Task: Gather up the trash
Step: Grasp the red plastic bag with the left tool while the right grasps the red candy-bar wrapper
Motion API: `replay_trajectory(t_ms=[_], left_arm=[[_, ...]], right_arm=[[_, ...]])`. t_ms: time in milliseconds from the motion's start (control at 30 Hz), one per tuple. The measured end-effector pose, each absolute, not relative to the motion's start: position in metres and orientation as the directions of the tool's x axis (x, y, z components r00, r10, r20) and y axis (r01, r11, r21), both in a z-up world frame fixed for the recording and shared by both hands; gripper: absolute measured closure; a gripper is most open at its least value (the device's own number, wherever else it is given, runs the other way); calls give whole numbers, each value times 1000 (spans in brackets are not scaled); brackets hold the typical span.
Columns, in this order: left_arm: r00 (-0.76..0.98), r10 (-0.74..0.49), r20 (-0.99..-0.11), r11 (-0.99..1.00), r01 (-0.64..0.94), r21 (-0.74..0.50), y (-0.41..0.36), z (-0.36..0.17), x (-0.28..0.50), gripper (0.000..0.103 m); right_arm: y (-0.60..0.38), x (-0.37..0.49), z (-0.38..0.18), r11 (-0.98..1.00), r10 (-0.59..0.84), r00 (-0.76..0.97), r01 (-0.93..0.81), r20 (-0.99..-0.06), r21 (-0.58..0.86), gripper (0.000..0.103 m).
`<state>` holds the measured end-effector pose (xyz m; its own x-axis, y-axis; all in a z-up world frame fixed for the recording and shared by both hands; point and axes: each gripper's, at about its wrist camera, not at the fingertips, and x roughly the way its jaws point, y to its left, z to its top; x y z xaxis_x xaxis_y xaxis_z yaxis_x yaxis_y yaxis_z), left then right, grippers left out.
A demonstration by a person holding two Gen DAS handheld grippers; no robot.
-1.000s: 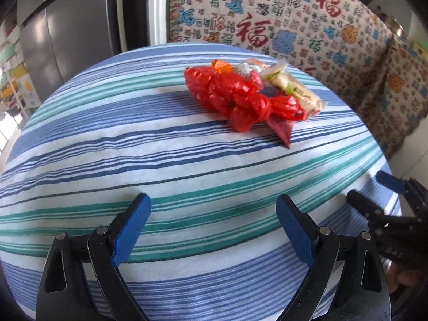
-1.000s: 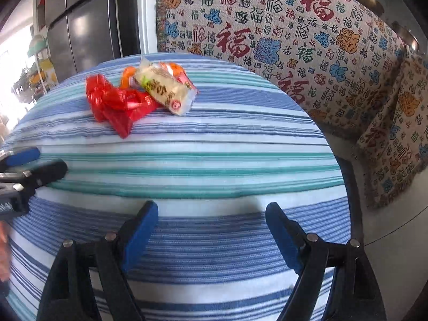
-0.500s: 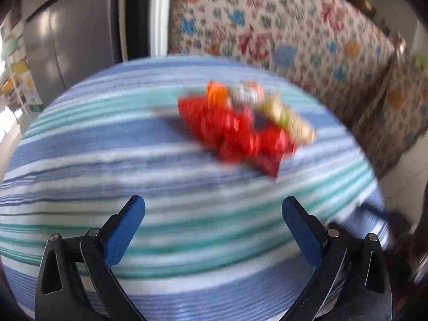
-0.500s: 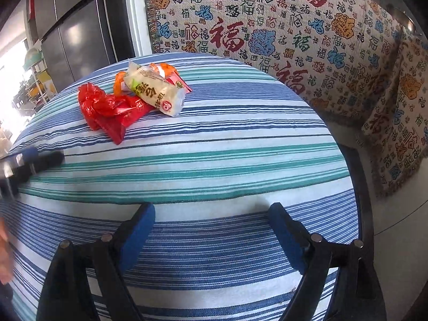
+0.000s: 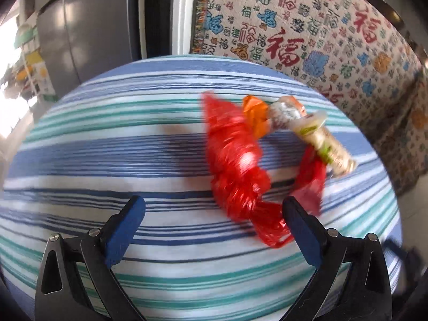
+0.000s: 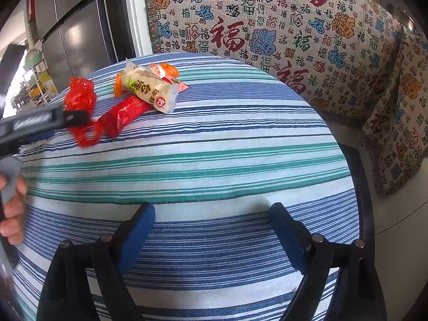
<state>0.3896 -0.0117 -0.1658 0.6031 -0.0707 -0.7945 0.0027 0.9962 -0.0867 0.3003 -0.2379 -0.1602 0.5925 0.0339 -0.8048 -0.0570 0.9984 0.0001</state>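
A crumpled red plastic bag (image 5: 235,160) lies on the striped tablecloth (image 5: 107,147), with an orange wrapper (image 5: 255,112) and a beige snack packet (image 5: 321,141) just behind it. My left gripper (image 5: 214,214) is open, and the bag's tail reaches in beside its right finger (image 5: 302,232); the pads do not press on it. In the right wrist view the same heap shows at the far left: red bag (image 6: 80,96), red wrapper (image 6: 123,115), beige packet (image 6: 149,88). My right gripper (image 6: 211,222) hovers open over bare cloth, well short of the heap.
The round table's edge (image 6: 355,187) drops off at the right. Behind it stands a sofa with a patterned throw (image 6: 294,40), and a grey fridge (image 5: 88,26) is at the back left. A hand (image 6: 10,214) holds the left gripper's handle (image 6: 40,123).
My left gripper has moved forward to the trash heap, so the red bag now lies by its right finger, and its jaws stand a little wider. The right gripper has stayed in place.
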Motion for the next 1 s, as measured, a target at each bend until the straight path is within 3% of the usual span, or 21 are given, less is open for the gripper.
replay_trajectory(t_ms=[167, 333, 500, 533, 567, 600, 633, 733, 833, 1000], left_arm=[[597, -104, -795, 993, 100, -54, 27, -158, 377, 1], [603, -265, -752, 961, 226, -157, 18, -150, 380, 1], [621, -257, -740, 931, 365, -17, -27, -151, 388, 3], [630, -255, -733, 928, 372, -3, -30, -152, 389, 12], [620, -268, -738, 924, 381, -15, -31, -154, 389, 32], [598, -281, -751, 921, 389, -35, -29, -157, 391, 45], [590, -277, -759, 922, 385, -38, -28, -160, 392, 72], [603, -258, -755, 947, 314, -72, -12, -159, 390, 74], [615, -223, -757, 971, 208, -117, 8, -152, 384, 74], [632, -206, -747, 978, 166, -129, 25, -146, 369, 74]], right_arm=[[-238, 300, -160, 998, 33, 592, -56, -805, 0, 13], [-238, 300, -160, 998, 33, 592, -56, -805, -1, 13], [-238, 300, -160, 998, 33, 592, -56, -805, 0, 13], [-238, 300, -160, 998, 33, 592, -56, -805, 0, 13], [-238, 300, -160, 998, 33, 592, -56, -805, 0, 13], [-238, 300, -160, 998, 34, 592, -55, -805, 1, 13], [-238, 299, -160, 998, 34, 593, -55, -805, 2, 13], [-235, 299, -158, 999, 24, 588, -46, -809, -4, 13], [-219, 309, -151, 993, 117, 571, -49, -813, 109, 13], [-171, 367, -144, 970, 232, 543, -63, -807, 236, 14]])
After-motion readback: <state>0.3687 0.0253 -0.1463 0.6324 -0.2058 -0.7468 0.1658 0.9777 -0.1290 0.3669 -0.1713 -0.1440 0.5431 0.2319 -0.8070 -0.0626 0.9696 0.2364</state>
